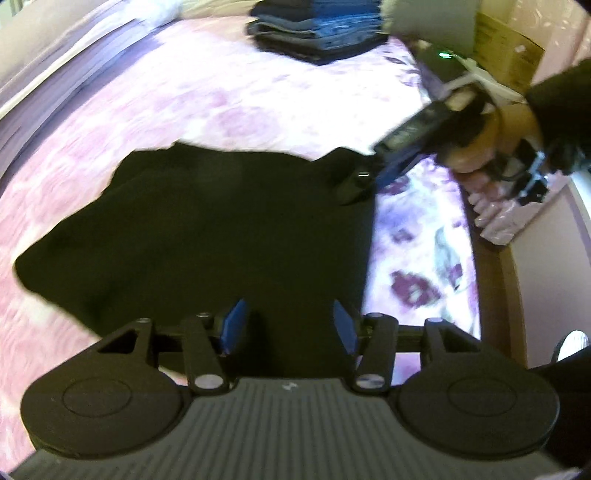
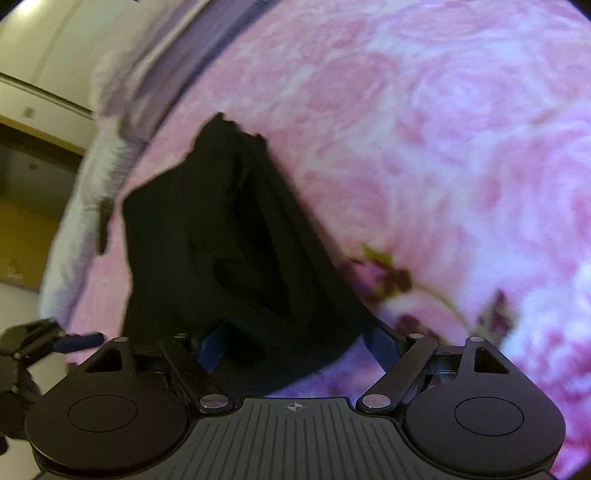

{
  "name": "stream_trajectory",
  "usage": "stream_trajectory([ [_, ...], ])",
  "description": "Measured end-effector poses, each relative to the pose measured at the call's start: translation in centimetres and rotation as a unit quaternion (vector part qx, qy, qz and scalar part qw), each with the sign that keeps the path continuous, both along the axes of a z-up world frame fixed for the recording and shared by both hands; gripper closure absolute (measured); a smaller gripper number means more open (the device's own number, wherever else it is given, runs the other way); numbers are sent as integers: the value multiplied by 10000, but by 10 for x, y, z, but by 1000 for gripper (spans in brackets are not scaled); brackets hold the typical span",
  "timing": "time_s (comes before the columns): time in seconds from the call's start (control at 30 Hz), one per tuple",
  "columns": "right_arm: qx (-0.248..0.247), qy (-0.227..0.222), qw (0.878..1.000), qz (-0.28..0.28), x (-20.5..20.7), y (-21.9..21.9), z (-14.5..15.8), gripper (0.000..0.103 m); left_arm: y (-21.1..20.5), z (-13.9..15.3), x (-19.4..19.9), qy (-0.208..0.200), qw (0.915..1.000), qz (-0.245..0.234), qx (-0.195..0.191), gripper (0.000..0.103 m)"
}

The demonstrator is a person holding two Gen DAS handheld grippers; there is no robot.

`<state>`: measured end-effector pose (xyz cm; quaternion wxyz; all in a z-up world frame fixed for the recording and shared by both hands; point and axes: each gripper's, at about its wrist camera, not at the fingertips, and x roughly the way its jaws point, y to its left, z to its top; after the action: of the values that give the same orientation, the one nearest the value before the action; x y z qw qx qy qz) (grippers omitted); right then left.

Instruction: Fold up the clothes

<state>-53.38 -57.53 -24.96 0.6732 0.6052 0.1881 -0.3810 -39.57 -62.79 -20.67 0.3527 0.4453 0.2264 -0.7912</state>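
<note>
Black garment (image 1: 229,229) part-folded on pink floral bedspread (image 1: 207,107), both left gripper (image 1: 290,326) and right gripper (image 2: 299,341) spread open around its edges; finished stack (image 1: 317,29) at twelve o'clock; final folds outstanding

bed: pink floral cover (image 1: 236,107) | cardboard box (image 1: 509,51) | cream wall (image 2: 48,44)

Left gripper (image 1: 290,325) points forward, jaws apart. Right gripper (image 2: 301,345) reaches in from the right, jaws also apart.
</note>
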Motion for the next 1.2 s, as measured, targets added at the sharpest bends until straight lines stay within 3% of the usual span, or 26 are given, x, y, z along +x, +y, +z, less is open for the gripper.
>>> stream_trajectory([
  [0.03, 75, -161, 9998, -92, -4, -3, -3, 22, 1, 0, -5, 8, 10000, -20, 8, 54],
  [0.1, 217, -411, 9987, -198, -8, -6, -6, 64, 1, -2, -12, 26, 10000, -20, 38, 54],
  [0.2, 331, -662, 9970, -247, -6, -8, -2, 75, 1, -4, -11, 30, 10000, -7, 69, 54],
  [0.3, 254, -584, 9974, -341, 4, -10, 28, 79, -2, -2, -4, 109, 9999, 24, 121, 54],
  [0.47, -248, -382, 9990, 15, 57, -20, 121, 85, 13, 28, 30, 608, 9978, 251, -46, 54],
  [0.57, -574, -85, 9970, 508, 117, -27, 175, 87, 42, 51, 72, 819, 9941, 661, -265, 54],
  [0.7, -941, 105, 9886, 1174, 223, -21, 215, 87, 96, 75, 145, 810, 9861, 1342, -556, 54],
  [0.8, -1218, 262, 9756, 1806, 317, -3, 220, 87, 152, 79, 225, 661, 9726, 2149, -591, 54],
  [0.9, -1298, 436, 9580, 2521, 408, 26, 204, 87, 206, 74, 296, 471, 9526, 2961, -520, 54],
  [1.07, -1111, 887, 9137, 3806, 552, 76, 126, 86, 283, 52, 384, 345, 9100, 4125, -232, 54],
  [1.1, -1037, 993, 9050, 4004, 575, 85, 104, 82, 293, 47, 395, 357, 9025, 4288, -169, 54],
  [1.2, -800, 824, 9040, 4119, 583, 93, 80, 74, 309, 33, 412, 494, 8897, 4537, -49, 54],
])
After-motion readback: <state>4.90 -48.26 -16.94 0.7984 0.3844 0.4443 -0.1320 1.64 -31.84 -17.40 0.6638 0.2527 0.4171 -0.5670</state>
